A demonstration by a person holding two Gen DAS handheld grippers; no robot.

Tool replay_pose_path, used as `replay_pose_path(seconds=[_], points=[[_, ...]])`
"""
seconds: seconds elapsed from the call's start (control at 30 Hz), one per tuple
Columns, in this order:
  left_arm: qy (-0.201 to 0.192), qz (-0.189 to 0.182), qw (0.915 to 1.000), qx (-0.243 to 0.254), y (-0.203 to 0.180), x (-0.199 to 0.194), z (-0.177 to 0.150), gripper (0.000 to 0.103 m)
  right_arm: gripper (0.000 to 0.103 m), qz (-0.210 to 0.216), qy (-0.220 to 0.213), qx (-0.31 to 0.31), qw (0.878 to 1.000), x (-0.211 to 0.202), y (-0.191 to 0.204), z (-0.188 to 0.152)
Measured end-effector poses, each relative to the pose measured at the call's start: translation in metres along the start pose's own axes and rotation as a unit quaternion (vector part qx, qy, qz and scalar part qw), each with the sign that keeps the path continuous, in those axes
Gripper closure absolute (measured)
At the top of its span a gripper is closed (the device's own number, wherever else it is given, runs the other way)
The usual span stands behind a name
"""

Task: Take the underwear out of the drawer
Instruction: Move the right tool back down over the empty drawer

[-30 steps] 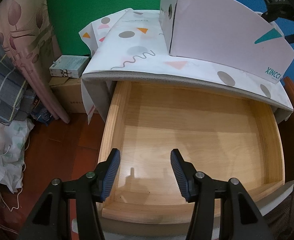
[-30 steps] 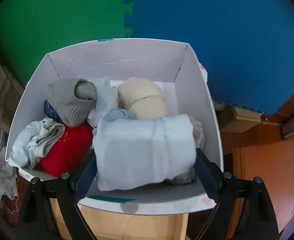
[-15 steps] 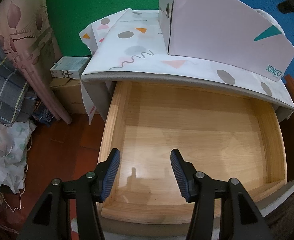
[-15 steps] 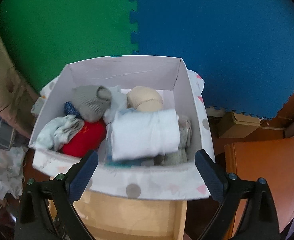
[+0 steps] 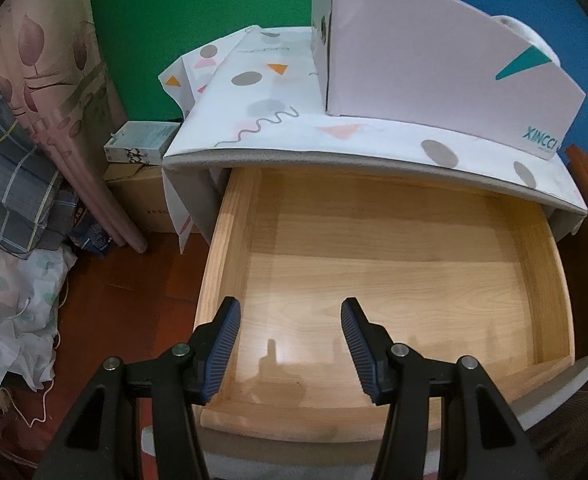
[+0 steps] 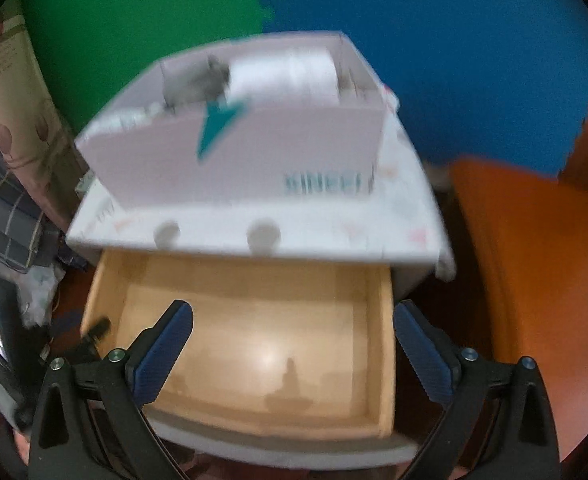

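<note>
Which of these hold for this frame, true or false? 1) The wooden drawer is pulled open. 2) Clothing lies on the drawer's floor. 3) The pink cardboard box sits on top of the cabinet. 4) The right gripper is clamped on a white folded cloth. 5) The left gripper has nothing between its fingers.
1) True: the wooden drawer stands pulled out below the cabinet top.
2) False: the drawer's floor is bare wood in both views.
3) True: the pink cardboard box stands on the patterned top.
4) False: the right gripper is open and empty, its jaws having just opened; the white folded cloth lies in the box.
5) True: the left gripper is open over the drawer, holding nothing.
</note>
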State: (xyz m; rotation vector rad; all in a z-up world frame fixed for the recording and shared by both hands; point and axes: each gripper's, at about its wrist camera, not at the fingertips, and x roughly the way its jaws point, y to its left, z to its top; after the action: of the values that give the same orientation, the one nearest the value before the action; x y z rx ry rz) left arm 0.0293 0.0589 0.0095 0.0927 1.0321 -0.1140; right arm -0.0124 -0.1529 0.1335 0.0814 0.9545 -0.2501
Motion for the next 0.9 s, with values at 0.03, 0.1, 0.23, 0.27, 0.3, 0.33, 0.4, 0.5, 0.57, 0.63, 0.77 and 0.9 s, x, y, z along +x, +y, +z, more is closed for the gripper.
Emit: replay_pose_path(seconds=[0.03,0.1,0.23,0.27,0.3,0.33,0.4,0.5,0.57,0.63,0.77,0.9], points=[[-0.004,0.001,1.0000,0.001,-0.001,-0.002,-0.001,0.049,0.003,-0.004,0.004,0.001,1.000,0.007,-0.001,-0.011],[-0.012,0.002,0.9999,0.004,-0.002,-0.008,-0.003,0.049,0.003,-0.008,0.010,0.000,1.000,0.016,-0.002,-0.028],[-0.007,-0.018,0.9998,-0.001,-0.003,-0.013,-0.011,0.049,0.003,-0.012,0.025,-0.008,1.000,0.032,-0.001,-0.054],[-0.012,-0.016,0.9998,0.001,-0.004,-0.015,-0.013,0.049,0.003,-0.011,0.027,-0.010,1.000,0.034,-0.001,-0.059],[-0.015,-0.013,0.9998,0.004,-0.006,-0.017,-0.014,0.049,0.003,-0.012,0.029,-0.012,0.999,0.037,-0.001,-0.063],[-0.018,-0.009,0.9998,0.009,-0.009,-0.018,-0.015,0.049,0.003,-0.013,0.031,-0.016,0.999,0.039,0.000,-0.066],[-0.018,-0.007,0.9997,0.016,-0.012,-0.018,-0.016,0.049,0.003,-0.006,0.035,-0.016,0.999,0.042,0.000,-0.071],[-0.012,-0.011,0.9997,0.017,-0.013,-0.016,-0.016,0.049,0.003,-0.002,0.032,-0.015,0.999,0.042,-0.002,-0.072],[-0.011,-0.010,0.9998,0.016,-0.013,-0.015,-0.016,0.049,0.003,0.001,0.035,-0.012,0.999,0.043,-0.004,-0.072],[-0.011,-0.009,0.9997,0.019,-0.014,-0.015,-0.017,0.049,0.003,-0.002,0.034,-0.008,0.999,0.043,-0.006,-0.073],[-0.010,-0.010,0.9996,0.023,-0.015,-0.014,-0.017,0.049,0.003,0.003,0.038,-0.016,0.999,0.046,-0.001,-0.074],[-0.010,-0.009,0.9996,0.025,-0.017,-0.014,-0.016,0.049,0.003,0.001,0.036,-0.024,0.999,0.045,0.002,-0.074]])
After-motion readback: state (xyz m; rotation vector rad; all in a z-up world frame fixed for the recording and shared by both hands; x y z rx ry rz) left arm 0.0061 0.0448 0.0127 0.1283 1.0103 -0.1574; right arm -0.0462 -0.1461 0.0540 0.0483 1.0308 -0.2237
